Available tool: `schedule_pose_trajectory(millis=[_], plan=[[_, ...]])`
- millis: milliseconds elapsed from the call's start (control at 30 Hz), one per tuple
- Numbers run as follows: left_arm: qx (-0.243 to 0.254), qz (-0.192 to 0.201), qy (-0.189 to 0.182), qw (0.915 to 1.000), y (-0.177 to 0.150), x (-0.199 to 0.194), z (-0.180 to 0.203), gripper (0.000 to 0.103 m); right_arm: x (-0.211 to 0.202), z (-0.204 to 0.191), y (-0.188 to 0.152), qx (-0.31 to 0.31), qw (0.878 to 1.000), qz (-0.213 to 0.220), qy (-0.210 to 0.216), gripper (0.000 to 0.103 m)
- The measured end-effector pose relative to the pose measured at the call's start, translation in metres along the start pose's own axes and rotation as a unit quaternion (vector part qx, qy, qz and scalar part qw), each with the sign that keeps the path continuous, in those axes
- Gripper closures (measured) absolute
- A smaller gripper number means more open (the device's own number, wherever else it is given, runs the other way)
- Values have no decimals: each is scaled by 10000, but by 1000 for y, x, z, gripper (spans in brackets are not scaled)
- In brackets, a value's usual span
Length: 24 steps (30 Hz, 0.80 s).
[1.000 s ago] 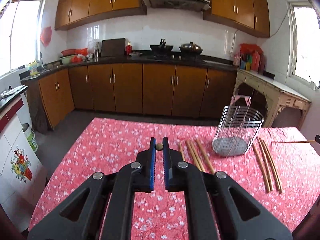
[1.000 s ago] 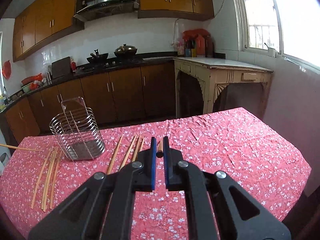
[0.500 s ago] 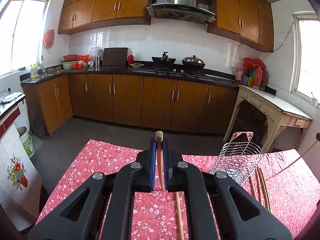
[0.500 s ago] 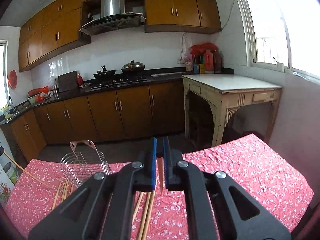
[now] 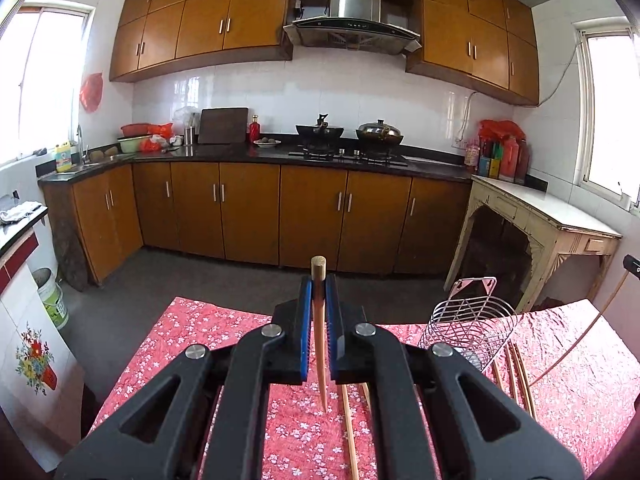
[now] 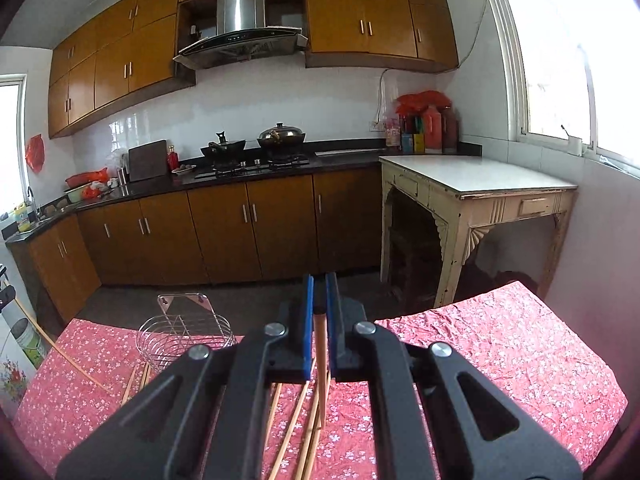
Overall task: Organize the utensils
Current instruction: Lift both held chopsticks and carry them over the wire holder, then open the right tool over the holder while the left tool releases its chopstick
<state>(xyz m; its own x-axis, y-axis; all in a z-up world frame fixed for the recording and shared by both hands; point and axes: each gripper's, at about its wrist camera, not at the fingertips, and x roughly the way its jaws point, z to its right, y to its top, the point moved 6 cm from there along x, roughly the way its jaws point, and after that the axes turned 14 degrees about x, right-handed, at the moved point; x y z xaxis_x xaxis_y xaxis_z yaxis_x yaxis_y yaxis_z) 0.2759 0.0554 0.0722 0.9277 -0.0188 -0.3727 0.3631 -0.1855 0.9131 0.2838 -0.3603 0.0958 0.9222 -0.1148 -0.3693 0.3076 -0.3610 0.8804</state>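
Both grippers are up off the cloth now! The left gripper point(image 5: 319, 308) is clenched on one chopstick point(image 5: 320, 344), lifted so it hangs thin end down, clear above the red floral tablecloth point(image 5: 200, 336). The right gripper point(image 6: 318, 312) has done likewise with its own chopstick point(image 6: 320, 364). Loose chopsticks point(image 6: 296, 412) lie below. Farther out stands the wire holder point(image 5: 468, 328), empty by the look of it. Delivery there comes next, I'd say.
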Motion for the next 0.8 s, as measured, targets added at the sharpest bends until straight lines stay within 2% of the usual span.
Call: schedule_pose_trajectory(millis=[233,433,567,700,800], plan=[[68,267,-207,9994,35,-15,14,97,-12,-20,34,-73,9995,246,157,96],[-40,700,-536,9961,101,-33,39,97,-35,-57,89,-73,9966,643,517,96],[-78,966,-695,9929,140,-37,64,97,-40,-88,113,-92,9937,790,786,96],[1,993,-686,9927,150,-25,85,97,-33,-118,120,-108,9914,757,1063,96],[11,846,-723,9938,144,-5,97,97,-16,-135,112,-177,9907,654,1184,96]])
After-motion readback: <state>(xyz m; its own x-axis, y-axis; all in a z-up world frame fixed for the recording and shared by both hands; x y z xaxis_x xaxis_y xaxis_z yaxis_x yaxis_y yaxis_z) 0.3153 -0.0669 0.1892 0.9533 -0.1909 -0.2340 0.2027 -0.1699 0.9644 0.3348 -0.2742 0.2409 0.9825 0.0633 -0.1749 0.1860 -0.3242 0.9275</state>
